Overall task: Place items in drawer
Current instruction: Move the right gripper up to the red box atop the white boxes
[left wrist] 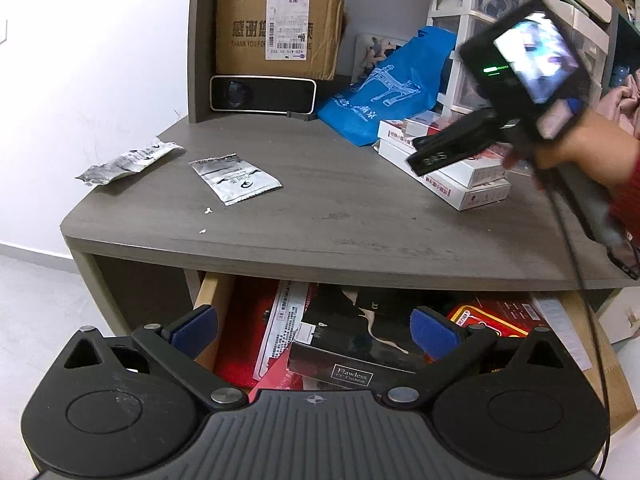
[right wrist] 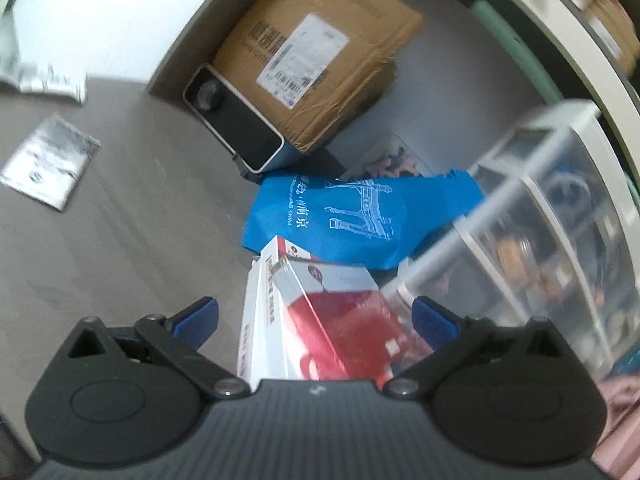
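The drawer [left wrist: 212, 300] under the grey desk stands open and holds a black "Flawless" box [left wrist: 348, 360], red packs and papers. My left gripper [left wrist: 314, 334] is open and empty just above it. On the desk's right lie stacked white-and-red boxes [left wrist: 460, 176]. My right gripper [right wrist: 314, 322] is open, its fingers either side of the top white-and-red box [right wrist: 320, 312], not closed on it. The right gripper also shows in the left wrist view [left wrist: 436, 152], over the boxes. Two silver foil packets [left wrist: 234, 178] [left wrist: 128, 160] lie on the desk's left.
A cardboard box [left wrist: 280, 16] stands on a black projector [left wrist: 262, 94] at the back. A blue bag [left wrist: 384, 88] lies beside it. Clear plastic drawers [right wrist: 540, 240] stand at the right. A cable [left wrist: 576, 260] hangs from the right gripper.
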A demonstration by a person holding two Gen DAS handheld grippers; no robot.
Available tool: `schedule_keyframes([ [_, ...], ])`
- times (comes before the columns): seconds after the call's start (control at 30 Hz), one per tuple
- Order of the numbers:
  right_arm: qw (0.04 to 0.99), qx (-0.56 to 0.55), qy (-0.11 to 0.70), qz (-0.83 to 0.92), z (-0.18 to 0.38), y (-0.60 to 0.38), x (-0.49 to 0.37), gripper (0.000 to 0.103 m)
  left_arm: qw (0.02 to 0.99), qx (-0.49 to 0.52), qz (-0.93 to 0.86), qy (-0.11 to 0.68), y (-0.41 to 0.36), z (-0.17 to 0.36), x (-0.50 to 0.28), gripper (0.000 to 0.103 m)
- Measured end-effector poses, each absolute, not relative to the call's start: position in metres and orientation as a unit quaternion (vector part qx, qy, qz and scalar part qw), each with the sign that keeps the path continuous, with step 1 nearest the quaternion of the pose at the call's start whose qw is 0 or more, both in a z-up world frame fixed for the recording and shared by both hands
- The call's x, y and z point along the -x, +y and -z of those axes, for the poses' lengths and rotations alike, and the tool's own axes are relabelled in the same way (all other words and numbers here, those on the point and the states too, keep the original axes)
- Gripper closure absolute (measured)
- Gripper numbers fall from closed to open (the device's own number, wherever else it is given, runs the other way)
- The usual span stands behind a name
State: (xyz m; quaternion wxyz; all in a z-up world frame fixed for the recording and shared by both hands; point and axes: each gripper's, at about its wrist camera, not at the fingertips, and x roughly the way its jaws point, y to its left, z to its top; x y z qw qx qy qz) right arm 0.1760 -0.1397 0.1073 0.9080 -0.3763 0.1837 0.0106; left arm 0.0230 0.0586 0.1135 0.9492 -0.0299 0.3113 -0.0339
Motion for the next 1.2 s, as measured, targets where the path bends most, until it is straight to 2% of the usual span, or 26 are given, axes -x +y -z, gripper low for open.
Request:
schedule_keyframes([
  [0.3, 0.863, 0.477, 0.166, 0.017, -0.089, -0.095, -0.205, 0.001, 0.946, 0.037, 0.029, 0.32, 0.067, -0.109, -0.029, 0.0],
  [0.67, 0.862, 0.469, 0.187, 0.04, -0.081, -0.097, -0.236, 0.002, 0.943, 0.036, 0.03, 0.33, 0.068, -0.108, -0.032, 0.0],
  [0.7, 0.864, 0.463, 0.195, 0.036, -0.08, -0.098, -0.239, 0.004, 0.943, 0.035, 0.029, 0.33, 0.068, -0.107, -0.032, 0.0],
  [0.77, 0.867, 0.449, 0.213, 0.03, -0.079, -0.102, -0.245, 0.022, 0.943, 0.035, 0.028, 0.331, 0.068, -0.107, -0.032, 0.0],
  [0.8, 0.869, 0.442, 0.221, 0.026, -0.079, -0.104, -0.248, 0.044, 0.942, 0.036, 0.027, 0.331, 0.068, -0.107, -0.032, 0.0],
  [0.83, 0.87, 0.437, 0.226, 0.025, -0.079, -0.104, -0.249, 0.054, 0.942, 0.036, 0.027, 0.332, 0.069, -0.107, -0.032, 0.0],
  [0.87, 0.871, 0.433, 0.232, 0.023, -0.079, -0.105, -0.25, 0.056, 0.942, 0.036, 0.025, 0.332, 0.069, -0.107, -0.032, 0.0],
  [0.9, 0.869, 0.439, 0.229, 0.023, -0.08, -0.103, -0.248, 0.064, 0.942, 0.036, 0.024, 0.333, 0.069, -0.106, -0.033, 0.0],
  [0.93, 0.868, 0.441, 0.225, 0.022, -0.08, -0.103, -0.245, 0.068, 0.942, 0.035, 0.022, 0.334, 0.07, -0.106, -0.033, 0.0],
  [1.2, 0.865, 0.46, 0.199, 0.02, -0.082, -0.098, -0.222, 0.074, 0.941, 0.041, 0.016, 0.335, 0.073, -0.105, -0.033, 0.0],
])
